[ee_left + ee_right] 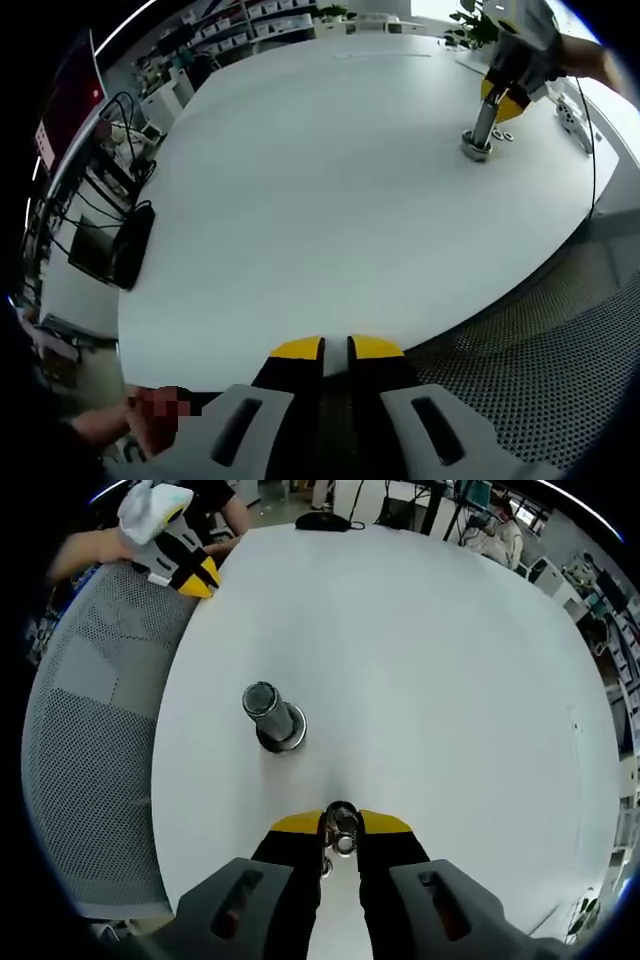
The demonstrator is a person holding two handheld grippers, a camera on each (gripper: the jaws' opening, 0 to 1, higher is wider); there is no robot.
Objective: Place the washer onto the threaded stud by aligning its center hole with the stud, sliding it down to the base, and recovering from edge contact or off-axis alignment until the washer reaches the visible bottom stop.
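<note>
A washer (342, 830) is pinched in the right gripper (341, 825), near the upright stud (262, 705) on the table (420, 670). The left gripper (335, 347), jaws narrow, is held well apart. Edge contact may be caused by off-axis lowering.

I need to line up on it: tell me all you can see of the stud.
The stud is a grey metal post, seemingly threaded, standing upright on a wider round metal base that rests on the white table. Its top is flat and round. No washer is on it yet; the washer sits pinched in the right gripper, apart from the stud. In the left gripper view the stud stands far across the table.
</note>
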